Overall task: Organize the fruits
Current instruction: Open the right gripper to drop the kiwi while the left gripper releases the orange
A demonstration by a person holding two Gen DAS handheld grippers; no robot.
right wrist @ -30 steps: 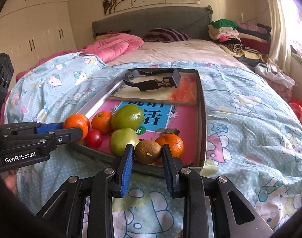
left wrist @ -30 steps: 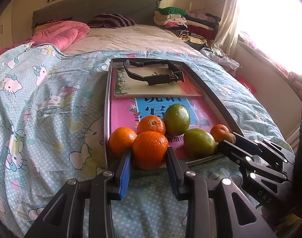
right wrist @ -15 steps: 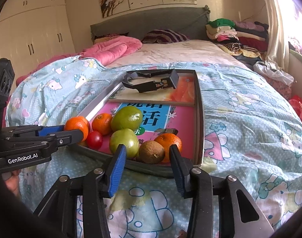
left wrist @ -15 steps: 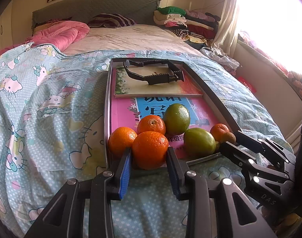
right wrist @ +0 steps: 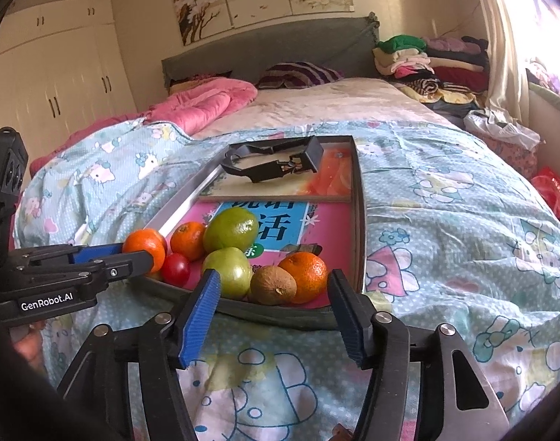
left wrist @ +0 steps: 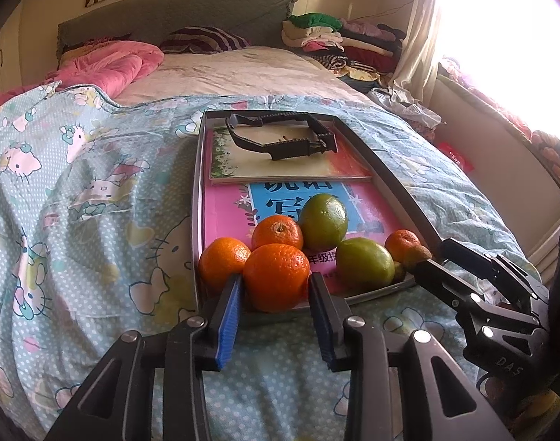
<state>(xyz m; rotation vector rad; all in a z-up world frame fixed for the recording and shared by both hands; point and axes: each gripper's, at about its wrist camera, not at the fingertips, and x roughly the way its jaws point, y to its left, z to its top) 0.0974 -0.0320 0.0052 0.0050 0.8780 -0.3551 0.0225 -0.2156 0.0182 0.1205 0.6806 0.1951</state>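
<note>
On a bed spread with a cartoon-cat quilt (left wrist: 96, 220), a metal tray (left wrist: 196, 198) lined with books holds the fruit, all clustered at its near end. The left gripper (left wrist: 274, 294) is clamped on a large orange (left wrist: 276, 275) at the tray's near left corner. The right gripper (right wrist: 274, 294), its jaws having just been opening, stands apart around a brown kiwi (right wrist: 273, 285), touching nothing, with a green fruit (right wrist: 228, 270) left of it and a small orange (right wrist: 305, 270) right.
</note>
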